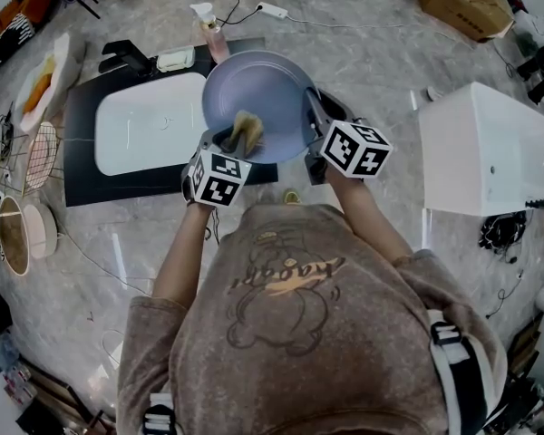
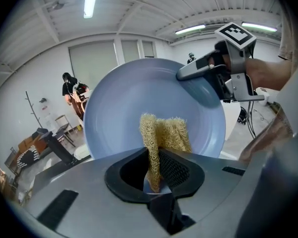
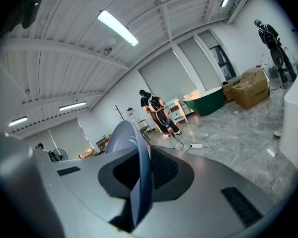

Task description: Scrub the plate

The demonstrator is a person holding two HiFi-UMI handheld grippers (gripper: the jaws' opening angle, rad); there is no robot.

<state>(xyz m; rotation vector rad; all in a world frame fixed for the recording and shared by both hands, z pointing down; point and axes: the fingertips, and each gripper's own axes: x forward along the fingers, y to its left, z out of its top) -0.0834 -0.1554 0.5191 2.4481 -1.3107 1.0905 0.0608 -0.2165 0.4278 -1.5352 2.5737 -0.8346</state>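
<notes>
You held the plate up and scrubbed its face.
Your left hand-held gripper (image 2: 156, 170) was shut tight on a soft yellow scrubber (image 2: 165, 133), which lay against the face of the blue plate (image 2: 114, 113). Your right hand-held gripper (image 3: 139, 177) pinched the plate's rim and held it tilted up in the air, near the white sink (image 1: 150, 120). The plate looked hard and smooth, maybe slippery, and it could break, so the rim was the best place to hold. The scrubber looked light and squashy.
</notes>
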